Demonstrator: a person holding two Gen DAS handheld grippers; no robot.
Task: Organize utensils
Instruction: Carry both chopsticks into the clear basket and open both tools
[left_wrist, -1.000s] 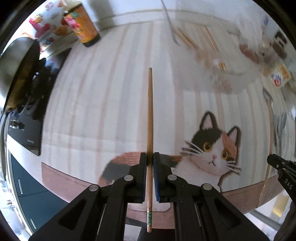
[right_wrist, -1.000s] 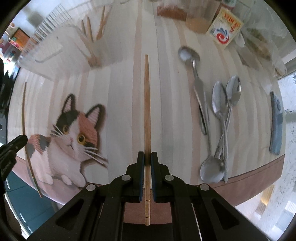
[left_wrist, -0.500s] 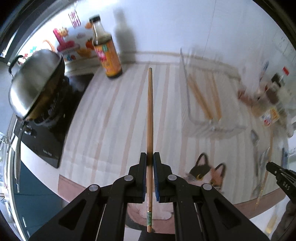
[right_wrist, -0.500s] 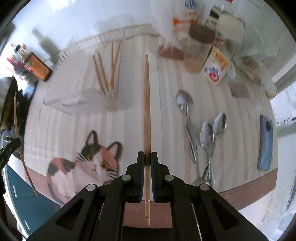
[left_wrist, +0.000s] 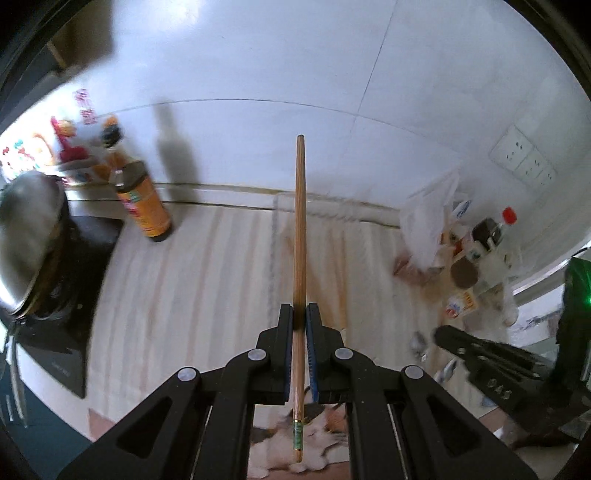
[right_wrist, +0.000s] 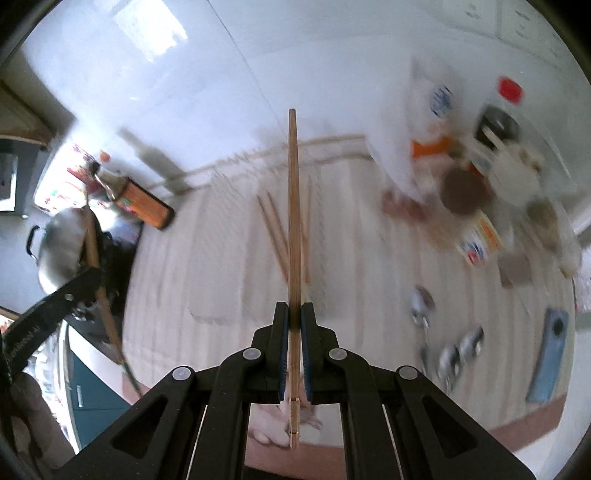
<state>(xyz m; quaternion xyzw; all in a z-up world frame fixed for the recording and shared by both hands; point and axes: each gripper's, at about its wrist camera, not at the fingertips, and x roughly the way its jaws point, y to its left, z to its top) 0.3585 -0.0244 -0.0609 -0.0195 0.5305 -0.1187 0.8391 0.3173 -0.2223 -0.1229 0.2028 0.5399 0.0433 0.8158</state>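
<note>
Both claws have lifted well off the cat mat and tipped up since the earlier frames, so the back wall now fills the top of each view and the cat print has dropped to the bottom edge under the jaws. Left claw (left_wrist: 299, 347) is clamped narrow on a wooden chopstick (left_wrist: 300, 236), green-banded end sticking out behind the pads, tip aimed at the wall above the clear tray (left_wrist: 280, 201), which is faint and blurred in this view. Right claw (right_wrist: 294, 349) is also pinched narrow on its own chopstick (right_wrist: 294, 206), which overlays the chopsticks in the tray (right_wrist: 275, 230) from this angle; I cannot tell how high above them it is. Spoons (right_wrist: 456, 352) lie loose on the tabletop (right_wrist: 207, 258) to the right, near a blue phone-like slab (right_wrist: 548, 356). Sauce bottle (left_wrist: 142, 206) and steel pot (left_wrist: 27, 240) sit left, apart from the work area. My read: both sticks are picked and in transit toward the tray, not yet placed; spoons look untouched, so the task is roughly midway. Frames are motion-blurred, so tray edges are uncertain
</note>
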